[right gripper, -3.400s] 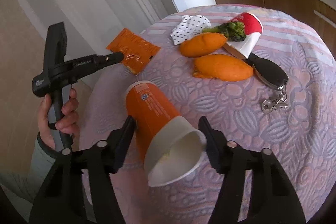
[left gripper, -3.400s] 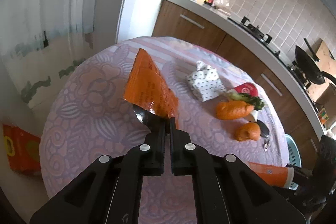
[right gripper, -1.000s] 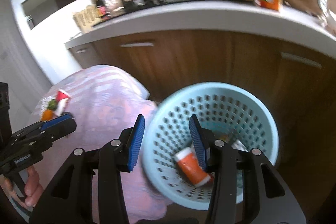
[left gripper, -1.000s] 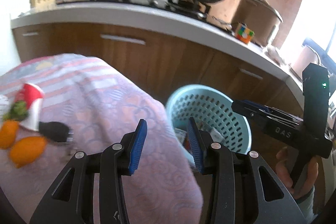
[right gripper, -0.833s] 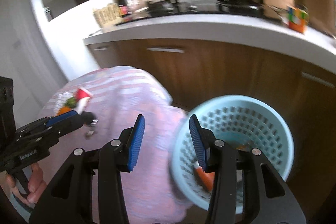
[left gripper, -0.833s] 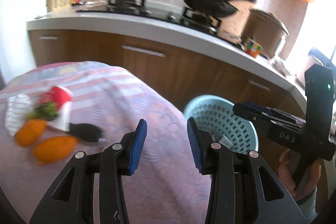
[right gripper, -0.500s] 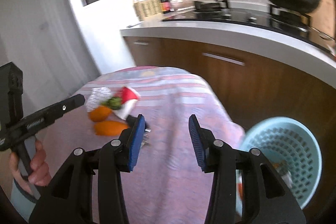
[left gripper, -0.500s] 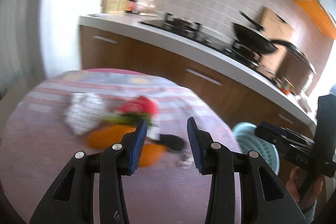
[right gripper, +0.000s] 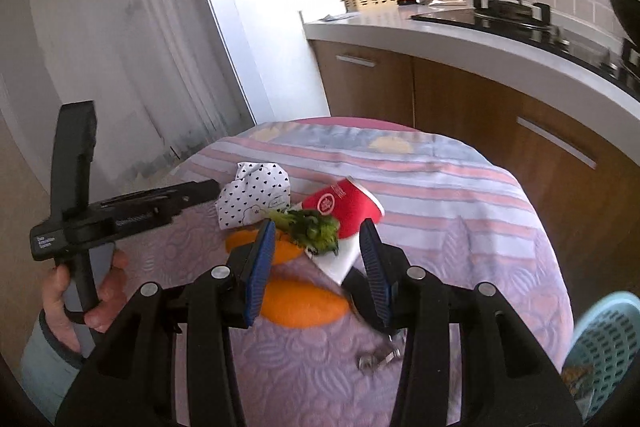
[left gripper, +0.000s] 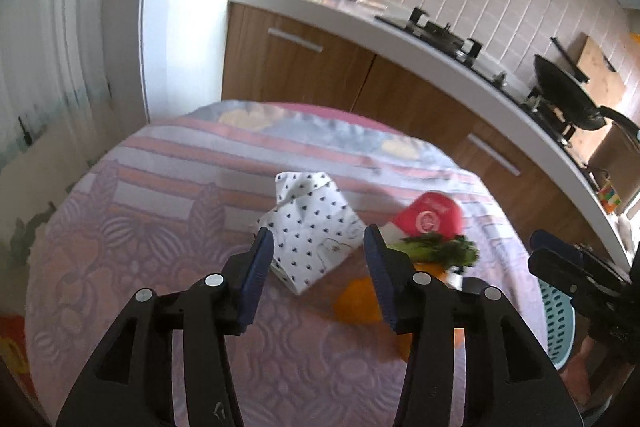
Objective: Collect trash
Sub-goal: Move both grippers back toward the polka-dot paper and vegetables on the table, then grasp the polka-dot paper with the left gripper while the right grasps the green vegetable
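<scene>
Trash lies on the round table [left gripper: 132,267]: a white dotted paper wad [left gripper: 316,239], a tipped red paper cup [right gripper: 344,205] with green leaves [right gripper: 316,225] at its mouth, and orange peels [right gripper: 304,303]. My left gripper [left gripper: 320,267] hovers above the paper wad, which shows between its blue pads without touching them. Its jaws are opening. My right gripper [right gripper: 318,263] hangs open over the leaves and the red cup [left gripper: 430,217], holding nothing. A black key fob is mostly hidden behind its right finger.
A light blue perforated basket [right gripper: 600,339] stands on the floor at the table's right edge. Keys [right gripper: 376,359] lie near the front. A wooden cabinet and counter [left gripper: 400,39] run behind the table, with a stove and pan. A hand [right gripper: 92,291] holds the left gripper.
Both views swung away from the blue basket back over the table. The orange wrapper and orange cup held earlier are gone from the jaws. The left jaws stand wider.
</scene>
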